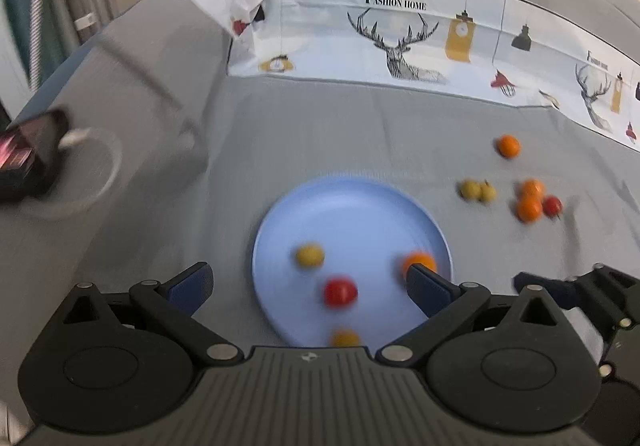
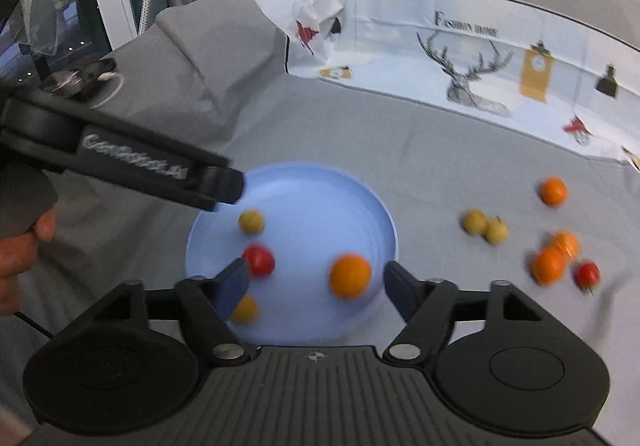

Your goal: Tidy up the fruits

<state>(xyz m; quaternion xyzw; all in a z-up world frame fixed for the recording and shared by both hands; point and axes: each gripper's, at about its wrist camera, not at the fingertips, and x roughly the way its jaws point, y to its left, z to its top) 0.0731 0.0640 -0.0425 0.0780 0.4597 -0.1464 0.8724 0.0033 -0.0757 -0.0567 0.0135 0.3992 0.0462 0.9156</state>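
A light blue plate (image 1: 352, 214) (image 2: 304, 198) lies on grey cloth. It holds a yellow fruit (image 1: 309, 255) (image 2: 251, 221), a red one (image 1: 340, 292) (image 2: 259, 260), an orange one (image 1: 419, 264) (image 2: 350, 275) and another yellow one (image 1: 345, 338) (image 2: 244, 309). My left gripper (image 1: 308, 286) (image 2: 228, 186) hangs open over the plate's near left side, nothing touching its pads. My right gripper (image 2: 316, 286) (image 1: 560, 286) is open at the plate's near right edge; the orange fruit sits between its fingers, untouched. Right of the plate lie loose fruits: a lone orange (image 1: 509, 146) (image 2: 553, 190), two yellow-green (image 1: 478, 190) (image 2: 484, 226), two orange (image 1: 530, 202) (image 2: 554, 256) and one red (image 1: 553, 205) (image 2: 587, 273).
A white cloth printed with deer and lamps (image 1: 400, 46) (image 2: 472, 78) lies across the back. A dark object with a white cable (image 1: 28, 162) (image 2: 80, 80) sits at the far left. A person's hand (image 2: 16, 258) grips the left tool's handle.
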